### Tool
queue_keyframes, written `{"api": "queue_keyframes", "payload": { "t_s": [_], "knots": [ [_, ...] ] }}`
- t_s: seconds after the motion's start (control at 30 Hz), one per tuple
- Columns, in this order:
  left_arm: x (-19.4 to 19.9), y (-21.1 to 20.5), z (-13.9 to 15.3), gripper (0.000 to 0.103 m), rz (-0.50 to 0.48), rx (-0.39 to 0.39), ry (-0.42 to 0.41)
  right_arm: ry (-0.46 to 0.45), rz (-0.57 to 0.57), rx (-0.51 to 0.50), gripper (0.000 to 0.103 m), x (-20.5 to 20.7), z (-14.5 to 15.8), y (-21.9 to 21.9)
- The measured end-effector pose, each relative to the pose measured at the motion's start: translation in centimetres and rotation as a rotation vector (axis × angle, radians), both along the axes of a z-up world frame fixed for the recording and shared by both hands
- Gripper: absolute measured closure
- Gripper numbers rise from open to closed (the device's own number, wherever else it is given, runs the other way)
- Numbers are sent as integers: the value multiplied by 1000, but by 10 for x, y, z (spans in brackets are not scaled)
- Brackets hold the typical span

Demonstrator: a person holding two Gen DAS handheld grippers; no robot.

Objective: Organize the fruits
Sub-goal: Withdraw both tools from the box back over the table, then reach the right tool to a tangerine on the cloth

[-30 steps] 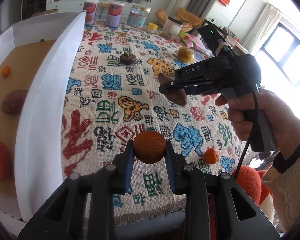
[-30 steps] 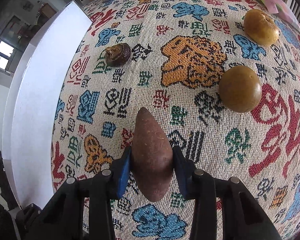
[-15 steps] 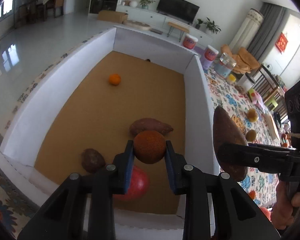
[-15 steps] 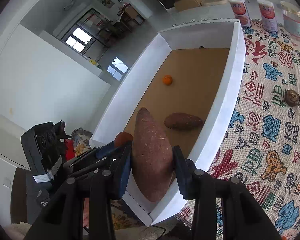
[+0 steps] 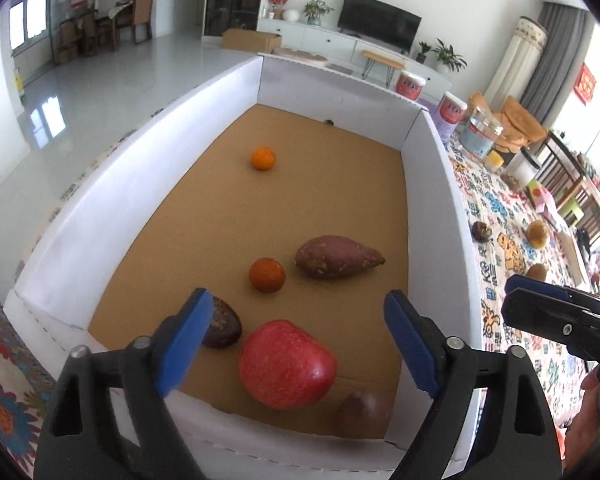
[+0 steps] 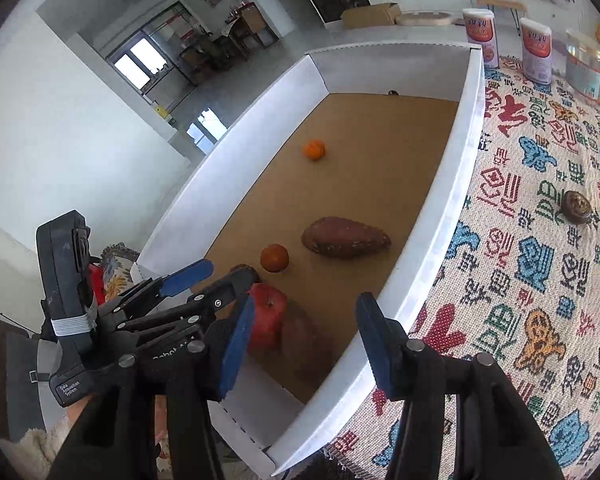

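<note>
Risk lay in the box (image 5: 112, 216): the dropped orange (image 5: 266, 275) sat loose on bare card and might roll; the left gripper (image 5: 296, 340), jaws just sprung wide, held nothing; the blurred brown sweet potato (image 6: 306, 340) lay below the right gripper (image 6: 305, 344), jaws just parted, empty, near the red apple (image 5: 286, 364).

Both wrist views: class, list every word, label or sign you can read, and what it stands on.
"Data Acquisition System": housing label of the left gripper, whose jaws have just been opening, nothing between them.
"obot A", cut off: that gripper's arm.
Cans: red labels' characters too blurred.
Tablecloth: woven characters, not legible to me.
Red wall hanging: too small.
</note>
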State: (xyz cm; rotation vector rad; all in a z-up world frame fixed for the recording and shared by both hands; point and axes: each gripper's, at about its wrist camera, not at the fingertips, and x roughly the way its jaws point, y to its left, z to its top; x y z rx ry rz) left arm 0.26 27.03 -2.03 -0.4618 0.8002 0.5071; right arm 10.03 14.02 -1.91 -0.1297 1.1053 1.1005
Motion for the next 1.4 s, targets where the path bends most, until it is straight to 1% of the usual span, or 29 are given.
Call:
{"api": "queue_keyframes", "payload": {
  "t_s": [0.07, 0.1, 0.17, 0.2, 0.27, 0.37, 0.4, 0.47, 0.53, 0.57, 0.63, 0.7, 0.73, 0.77, 0.8, 0.9, 0.97, 1.0, 1.03, 1.07, 1.2, 1.3, 1.4],
  "knots": [
    [5, -16, 11, 9, -35, 9, -38, -72, -28, 13, 36, 3, 16, -27],
    [9, -27, 16, 9, -65, 7, -49, -112, -47, 16, 33, 6, 23, -43],
    [19, -53, 23, 9, -131, 9, -67, -183, -83, 11, 19, 12, 30, -75],
    [26, -69, 26, 8, -171, 12, -72, -213, -101, -2, 16, 21, 32, -91],
    [38, -106, 28, 8, -265, 12, -78, -257, -146, -29, 15, 32, 26, -127],
    [63, -161, 17, 7, -414, -18, -48, -298, -286, -89, 15, 57, 5, -195],
    [72, -178, 9, 7, -458, -39, -26, -297, -343, -112, 15, 67, -2, -218],
    [89, -208, -7, 7, -535, -74, 21, -263, -454, -151, 15, 90, -23, -265],
    [106, -231, -25, 7, -573, -69, 65, -217, -566, -210, 15, 112, -45, -310],
    [114, -237, -32, 7, -575, -51, 75, -210, -617, -239, 15, 121, -58, -331],
    [126, -245, -44, 7, -550, 0, 85, -229, -702, -310, 15, 130, -77, -364],
    [139, -243, -55, 7, -522, 28, 86, -245, -757, -343, 15, 133, -90, -389],
    [146, -241, -61, 7, -506, 42, 87, -224, -776, -334, 15, 137, -95, -399],
    [153, -237, -67, 7, -486, 58, 90, -200, -795, -302, 15, 139, -95, -409],
    [159, -234, -72, 7, -469, 78, 93, -204, -810, -283, 15, 141, -93, -415],
    [175, -225, -89, 7, -428, 124, 112, -273, -810, -329, 15, 142, -91, -418],
    [181, -218, -98, 7, -410, 158, 130, -294, -792, -353, 15, 144, -97, -416],
    [182, -215, -103, 5, -406, 170, 132, -298, -789, -371, 15, 145, -102, -416],
    [182, -213, -103, 5, -404, 163, 113, -308, -788, -355, 13, 146, -105, -417],
    [183, -211, -103, 5, -398, 161, 111, -313, -794, -340, 11, 145, -107, -419],
    [185, -211, -105, 3, -410, 157, 110, -318, -792, -338, 8, 146, -109, -417],
    [186, -212, -105, 1, -417, 158, 115, -303, -779, -334, 1, 148, -110, -416],
    [187, -212, -106, 1, -419, 157, 115, -302, -777, -337, 0, 148, -110, -414]
  ]
}}
